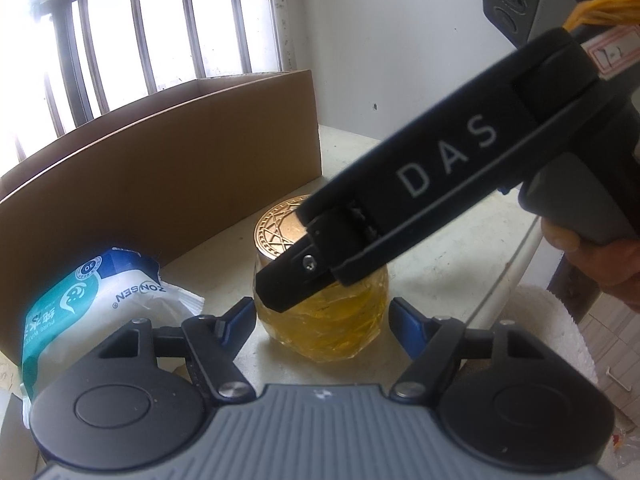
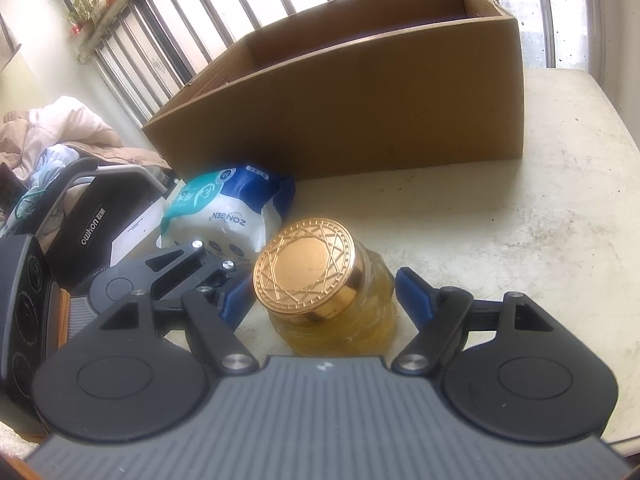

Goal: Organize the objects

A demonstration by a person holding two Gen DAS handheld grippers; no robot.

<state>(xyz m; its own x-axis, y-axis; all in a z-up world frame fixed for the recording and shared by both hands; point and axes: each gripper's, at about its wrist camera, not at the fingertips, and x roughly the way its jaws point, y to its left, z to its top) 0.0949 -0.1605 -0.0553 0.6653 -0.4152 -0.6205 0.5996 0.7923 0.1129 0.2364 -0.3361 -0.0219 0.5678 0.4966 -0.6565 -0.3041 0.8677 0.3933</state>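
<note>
A glass jar (image 1: 320,320) of yellow liquid with a gold patterned lid (image 2: 306,266) stands upright on the pale table (image 2: 520,220). My left gripper (image 1: 322,312) straddles the jar low down. Its blue fingertips (image 1: 240,316) sit close on either side with thin gaps, so it is open. My right gripper (image 2: 324,294) straddles the same jar from another side, its blue pads (image 2: 414,294) a little off the glass, also open. In the left wrist view one black finger of the right gripper (image 1: 288,284) hangs in front of the jar's lid.
A blue and white wet-wipes pack (image 2: 228,208) lies left of the jar. Behind both stands an open cardboard box (image 2: 360,100), with a barred window beyond. A black case (image 2: 108,224) and bedding (image 2: 60,128) lie off the table's left edge. A person's hand (image 1: 600,264) holds the right gripper.
</note>
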